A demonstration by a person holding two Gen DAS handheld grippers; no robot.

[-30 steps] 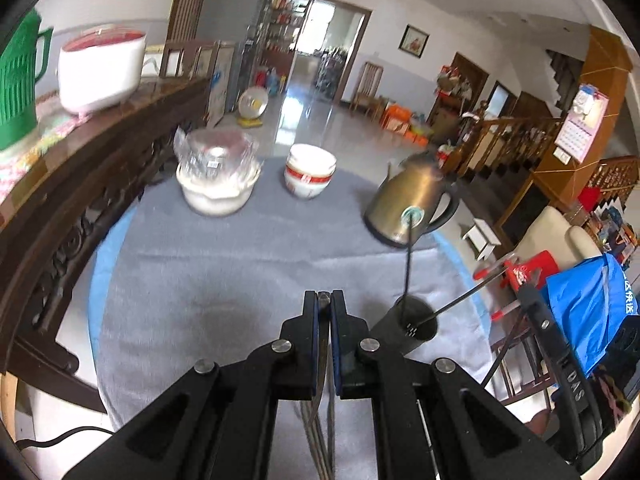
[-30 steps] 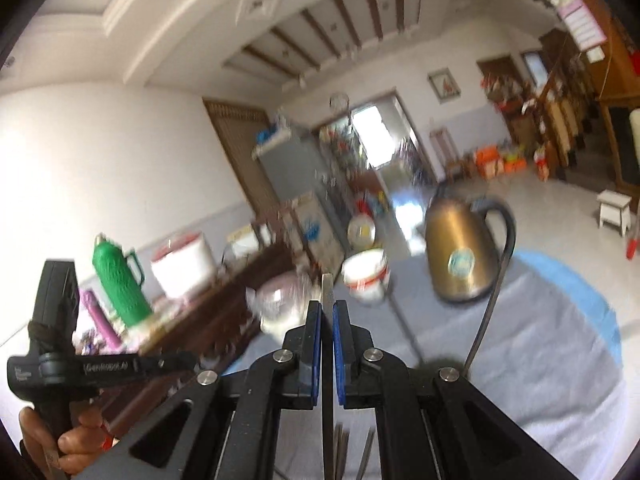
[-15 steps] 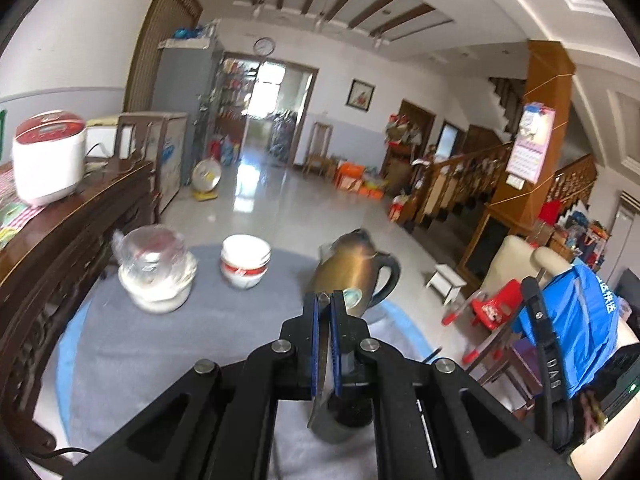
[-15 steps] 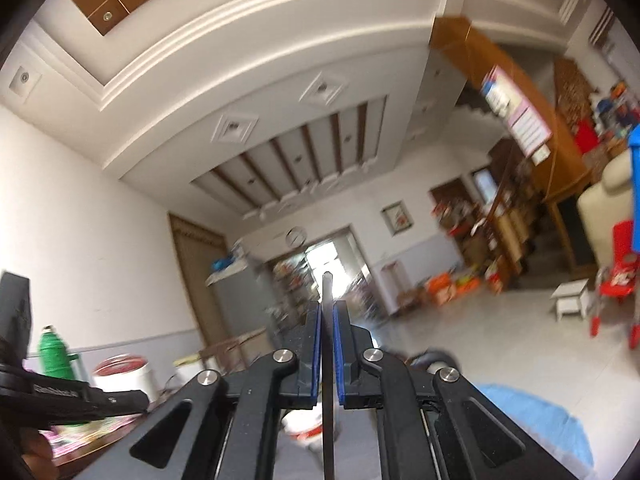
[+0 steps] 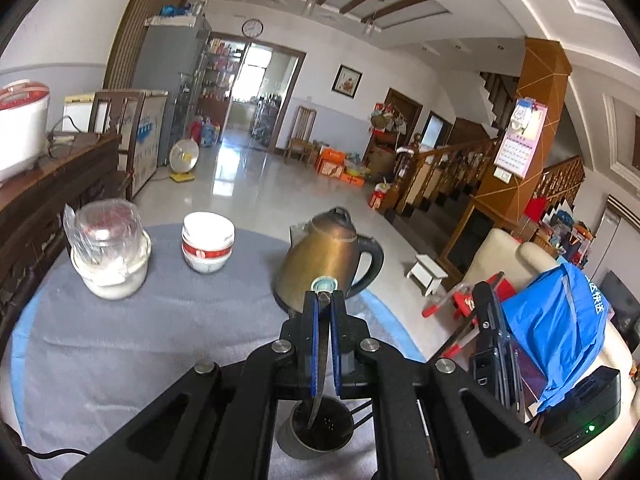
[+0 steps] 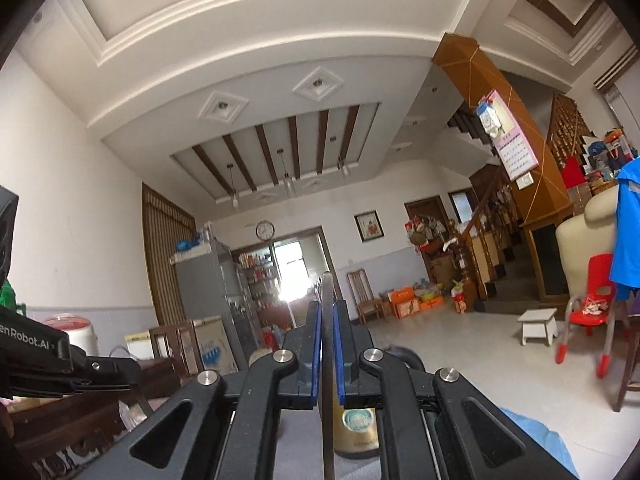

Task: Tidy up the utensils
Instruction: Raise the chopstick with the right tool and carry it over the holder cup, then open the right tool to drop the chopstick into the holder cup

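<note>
While both grippers are clamped on thin metal utensils, the risks sit mostly below the left gripper (image 5: 325,300); its jaws pinch a flat utensil (image 5: 316,408) whose lower end hangs into the dark holder (image 5: 320,428) standing on the cloth (image 5: 140,344) right under the fingers, so a sideways drag before letting go could lever the light holder over; the rods (image 5: 362,420) leaning out of it to the right could be knocked as well. Just ahead of that gripper stands the kettle (image 5: 320,264), near enough that a forward swing might clip it; the bowl (image 5: 208,248) and jar (image 5: 108,256) lie well off to the left, safer. Tilted toward the ceiling, the right gripper (image 6: 328,308) holds a strip (image 6: 328,360), probably a knife or handle, hard to tell edge-on; pinched so narrowly, it could pivot or slip on the way down to the holder, which that view does not show.
</note>
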